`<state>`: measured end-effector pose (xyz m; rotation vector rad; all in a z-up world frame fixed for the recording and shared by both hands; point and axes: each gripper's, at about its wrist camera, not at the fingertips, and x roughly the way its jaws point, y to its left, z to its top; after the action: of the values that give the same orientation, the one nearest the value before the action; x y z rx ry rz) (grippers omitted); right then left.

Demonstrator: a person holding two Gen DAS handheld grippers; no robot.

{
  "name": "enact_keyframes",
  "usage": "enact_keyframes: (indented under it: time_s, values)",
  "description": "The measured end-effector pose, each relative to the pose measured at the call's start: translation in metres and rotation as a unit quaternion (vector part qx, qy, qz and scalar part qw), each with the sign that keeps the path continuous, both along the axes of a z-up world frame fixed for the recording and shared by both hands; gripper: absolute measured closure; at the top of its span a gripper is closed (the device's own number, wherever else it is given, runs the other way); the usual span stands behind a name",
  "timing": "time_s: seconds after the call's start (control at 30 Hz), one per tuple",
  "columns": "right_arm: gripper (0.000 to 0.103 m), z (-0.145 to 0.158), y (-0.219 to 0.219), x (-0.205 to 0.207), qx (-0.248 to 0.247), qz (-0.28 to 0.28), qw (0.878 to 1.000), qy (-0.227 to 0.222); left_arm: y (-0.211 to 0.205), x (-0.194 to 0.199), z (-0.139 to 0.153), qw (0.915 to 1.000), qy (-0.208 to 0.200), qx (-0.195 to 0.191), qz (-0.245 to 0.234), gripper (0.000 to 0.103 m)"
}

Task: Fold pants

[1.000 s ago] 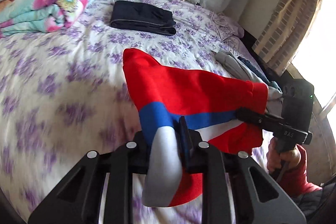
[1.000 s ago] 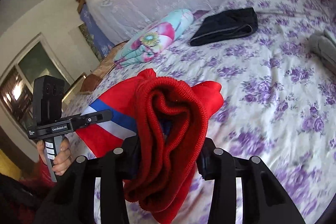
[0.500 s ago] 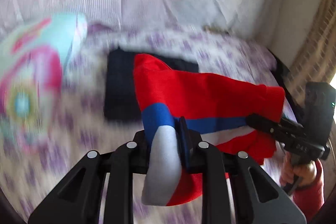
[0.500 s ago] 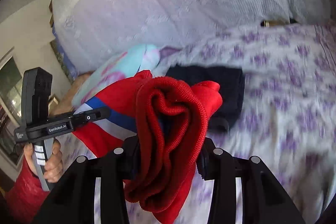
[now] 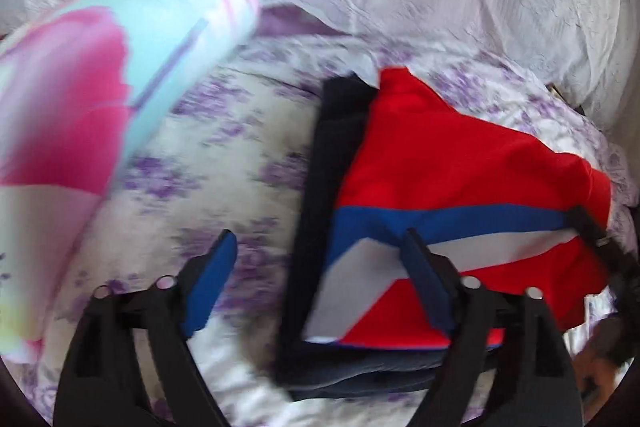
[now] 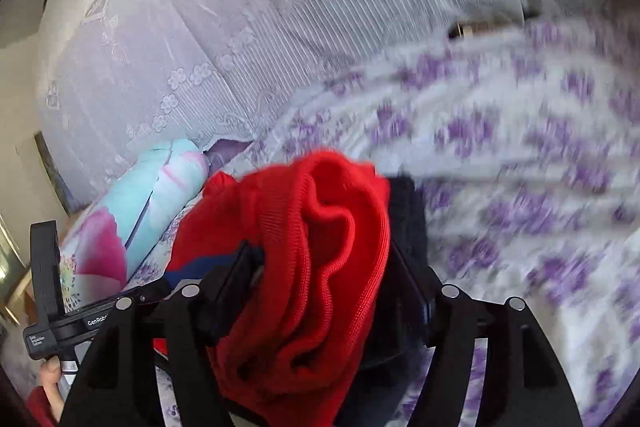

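On the dark folded garment (image 5: 320,163), near the floral pillow (image 5: 120,75): red pants (image 5: 452,163) folded | left hand-held gripper (image 5: 320,259) just opened wide, empty | right hand-held gripper (image 6: 324,267) opening, waistband between (contact unclear) | soft, light, floppy; grip layered edges.

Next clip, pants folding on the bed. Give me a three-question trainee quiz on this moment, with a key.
1. True or false: the red pants lie on top of the dark folded garment.
2. What lies left of that pile in the left wrist view? A) a turquoise and pink bundle B) a lamp C) a basket
3. On the left gripper, how do the jaws stand?
Key: 1 true. 2 A. 3 open, having just been opening, gripping nothing.
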<state>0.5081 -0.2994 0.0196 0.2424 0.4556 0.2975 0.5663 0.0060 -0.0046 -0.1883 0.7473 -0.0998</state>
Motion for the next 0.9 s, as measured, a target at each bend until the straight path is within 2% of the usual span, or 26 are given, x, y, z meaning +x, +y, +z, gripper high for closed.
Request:
enact_keyframes:
  time_s: [0.1, 0.13, 0.2, 0.27, 0.3, 0.33, 0.37, 0.4, 0.47, 0.53, 0.63, 0.7, 0.73, 0.8, 0.9]
  values:
    - [0.034, 0.029, 0.005, -0.034, -0.061, -0.045, 0.993, -0.092, 0.011, -0.014, 0.000, 0.9997, -0.010, -0.018, 0.015, 0.021]
    - [0.033, 0.033, 0.010, -0.038, -0.081, -0.047, 0.991, -0.097, 0.011, -0.015, 0.001, 0.9996, -0.007, -0.019, 0.020, 0.021]
    - [0.028, 0.031, 0.028, -0.034, -0.145, -0.057, 0.985, -0.073, 0.010, -0.015, 0.002, 0.9997, -0.006, -0.013, 0.022, 0.019]
    - [0.024, 0.011, 0.038, -0.017, -0.190, -0.070, 0.979, -0.024, 0.000, -0.012, -0.001, 0.9994, -0.002, 0.023, 0.024, 0.011]
    - [0.022, -0.006, 0.037, -0.007, -0.190, -0.070, 0.979, 0.000, -0.004, -0.010, -0.004, 0.9989, 0.001, 0.040, 0.027, 0.006]
    - [0.017, -0.012, 0.031, -0.002, -0.172, -0.069, 0.983, 0.011, -0.006, -0.010, -0.008, 0.9980, 0.006, 0.055, 0.030, 0.004]
    - [0.017, -0.007, 0.023, -0.001, -0.149, -0.068, 0.986, 0.015, -0.006, -0.009, -0.010, 0.9977, 0.007, 0.059, 0.032, 0.004]
    - [0.018, -0.001, 0.018, -0.008, -0.134, -0.073, 0.988, 0.004, -0.004, -0.009, -0.009, 0.9980, 0.008, 0.054, 0.032, 0.004]
    - [0.017, 0.015, 0.015, -0.026, -0.114, -0.084, 0.988, -0.053, 0.000, -0.011, -0.007, 0.9983, 0.009, 0.047, 0.034, 0.004]
    - [0.016, 0.016, 0.021, -0.032, -0.131, -0.074, 0.987, -0.056, 0.000, -0.022, 0.001, 0.9984, -0.009, 0.044, 0.034, 0.005]
    - [0.014, -0.007, 0.035, -0.035, -0.183, -0.065, 0.981, -0.019, -0.006, -0.046, 0.010, 0.9980, -0.026, 0.053, 0.024, 0.005]
    - [0.012, -0.011, 0.034, -0.042, -0.188, -0.063, 0.980, 0.002, -0.010, -0.069, 0.011, 0.9985, -0.019, 0.049, 0.012, 0.005]
    - [0.012, -0.008, 0.033, -0.052, -0.176, -0.072, 0.982, 0.004, -0.011, -0.078, 0.010, 0.9988, -0.009, 0.048, 0.007, 0.005]
    - [0.012, 0.002, 0.027, -0.086, -0.134, -0.075, 0.988, -0.027, -0.013, -0.106, 0.007, 0.9991, 0.006, 0.041, -0.005, 0.005]
    - [0.011, 0.006, 0.030, -0.129, -0.106, -0.050, 0.993, -0.031, -0.010, -0.151, 0.011, 0.9990, -0.001, 0.045, 0.001, 0.005]
